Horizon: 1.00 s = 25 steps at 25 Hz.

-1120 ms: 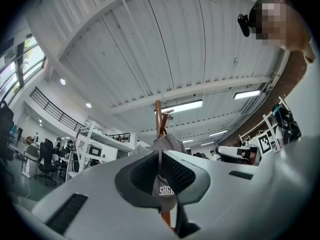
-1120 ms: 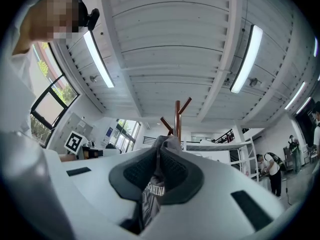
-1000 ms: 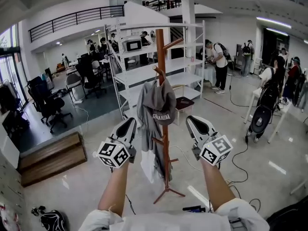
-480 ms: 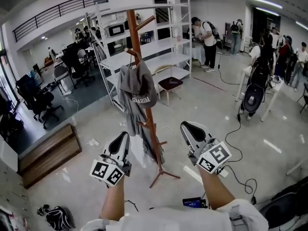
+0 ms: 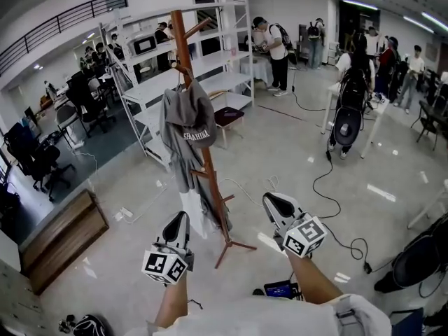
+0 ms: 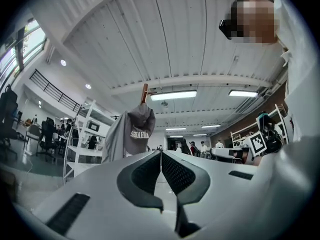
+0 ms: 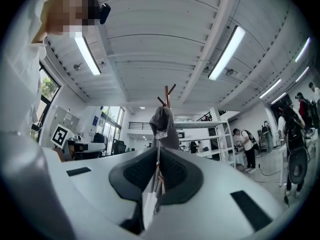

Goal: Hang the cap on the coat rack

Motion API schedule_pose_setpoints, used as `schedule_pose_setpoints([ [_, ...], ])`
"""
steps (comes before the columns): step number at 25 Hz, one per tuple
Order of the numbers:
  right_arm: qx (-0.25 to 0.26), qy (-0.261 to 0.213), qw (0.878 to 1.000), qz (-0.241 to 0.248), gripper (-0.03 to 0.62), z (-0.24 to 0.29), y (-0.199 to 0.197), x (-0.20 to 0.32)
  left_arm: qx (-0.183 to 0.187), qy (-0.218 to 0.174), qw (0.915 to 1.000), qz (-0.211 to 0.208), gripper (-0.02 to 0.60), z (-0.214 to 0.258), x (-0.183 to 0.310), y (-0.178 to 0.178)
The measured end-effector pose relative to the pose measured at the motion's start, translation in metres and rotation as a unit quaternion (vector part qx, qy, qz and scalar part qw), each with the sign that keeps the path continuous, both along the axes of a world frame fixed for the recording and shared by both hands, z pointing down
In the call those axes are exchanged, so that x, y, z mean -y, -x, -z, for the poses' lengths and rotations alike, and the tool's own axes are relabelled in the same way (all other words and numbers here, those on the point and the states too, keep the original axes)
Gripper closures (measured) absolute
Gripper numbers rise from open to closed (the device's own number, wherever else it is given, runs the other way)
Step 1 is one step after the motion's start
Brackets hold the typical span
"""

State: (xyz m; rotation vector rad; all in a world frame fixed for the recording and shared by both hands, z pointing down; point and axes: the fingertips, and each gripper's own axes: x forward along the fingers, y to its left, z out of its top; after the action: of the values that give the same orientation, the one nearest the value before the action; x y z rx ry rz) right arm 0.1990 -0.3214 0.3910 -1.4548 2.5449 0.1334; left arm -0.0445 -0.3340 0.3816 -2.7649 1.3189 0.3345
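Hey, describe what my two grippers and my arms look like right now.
The left gripper and right gripper are white, tapered shells with black textured jaw pads. Each carries a cube with black-and-white square markers. White sleeves end above bare forearms.

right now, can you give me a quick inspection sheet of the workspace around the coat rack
surface: glossy pale floor; no table in view
job's things: grey cap hangs on the wooden coat rack, with a grey garment on the same rack
clutter: small dark device on the floor below the right hand-held gripper
grippers: left hand-held gripper and right hand-held gripper both shut, empty, apart from the rack
cables: black cable loops across the floor at right
surroundings: white shelving, people standing behind
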Motion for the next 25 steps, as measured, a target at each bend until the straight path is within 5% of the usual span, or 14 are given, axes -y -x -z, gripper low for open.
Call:
schedule_pose_setpoints([
  [13, 0.002, 0.067, 0.997, -0.049, 0.566, -0.069, 0.096, -0.123, -0.005, 0.079, 0.9966, -0.022, 0.56, -0.091, -0.087, 0.092],
  [20, -0.018, 0.082, 0.992, -0.093, 0.566, -0.11, 0.118, -0.17, -0.022, 0.093, 0.9953, -0.019, 0.56, -0.134, -0.121, 0.112],
  [25, -0.021, 0.101, 0.992, -0.077, 0.566, -0.136, 0.136, -0.19, -0.007, 0.1, 0.995, -0.001, 0.56, -0.157, -0.145, 0.117],
])
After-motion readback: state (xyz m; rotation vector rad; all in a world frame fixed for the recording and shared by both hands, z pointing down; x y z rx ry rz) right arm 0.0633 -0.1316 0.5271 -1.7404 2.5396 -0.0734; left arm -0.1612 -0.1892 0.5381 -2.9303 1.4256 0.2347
